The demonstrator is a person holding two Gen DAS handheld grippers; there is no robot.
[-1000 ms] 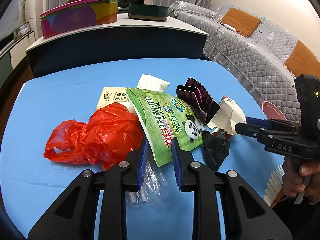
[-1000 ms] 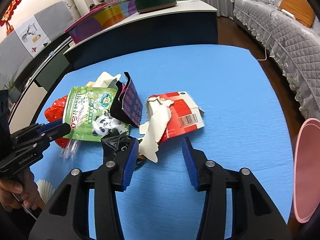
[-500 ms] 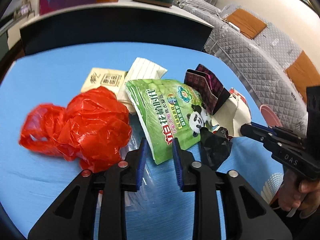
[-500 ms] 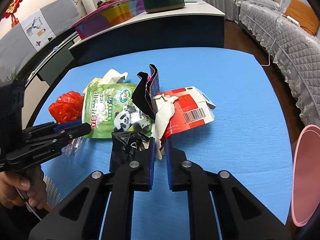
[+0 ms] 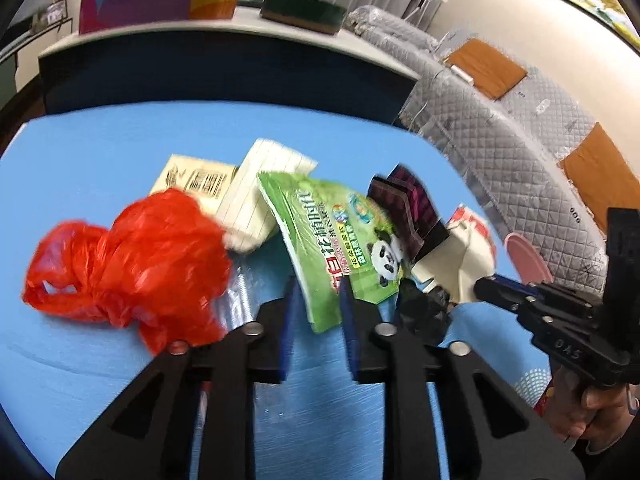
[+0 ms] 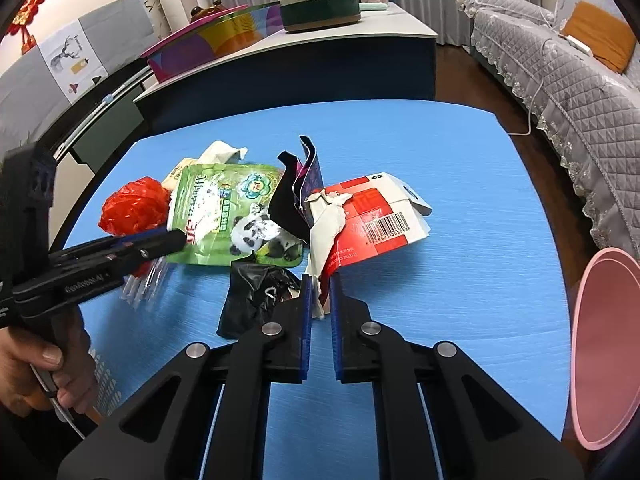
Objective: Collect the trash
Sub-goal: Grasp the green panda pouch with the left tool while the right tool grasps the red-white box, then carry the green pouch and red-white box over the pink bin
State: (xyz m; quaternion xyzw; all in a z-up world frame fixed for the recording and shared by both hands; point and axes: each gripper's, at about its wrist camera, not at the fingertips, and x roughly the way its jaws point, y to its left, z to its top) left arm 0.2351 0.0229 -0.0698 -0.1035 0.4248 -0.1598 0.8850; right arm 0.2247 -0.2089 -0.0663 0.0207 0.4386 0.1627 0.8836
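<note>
So the trash is all heaped mid blue table (image 6: 460, 168), and the big change: the right gripper (image 6: 319, 294), wide open a second ago, has clamped its jaws on the torn white flap of the red carton (image 6: 372, 216) at the pile's near edge, so that piece looks ready to lift toward the pink bin (image 6: 600, 344) on the right. The left gripper (image 5: 316, 308) has slid forward, jaws still part-open around the green panda pouch (image 5: 340, 240) corner, not pinching yet, with the red plastic bag (image 5: 128, 260) just left.
</note>
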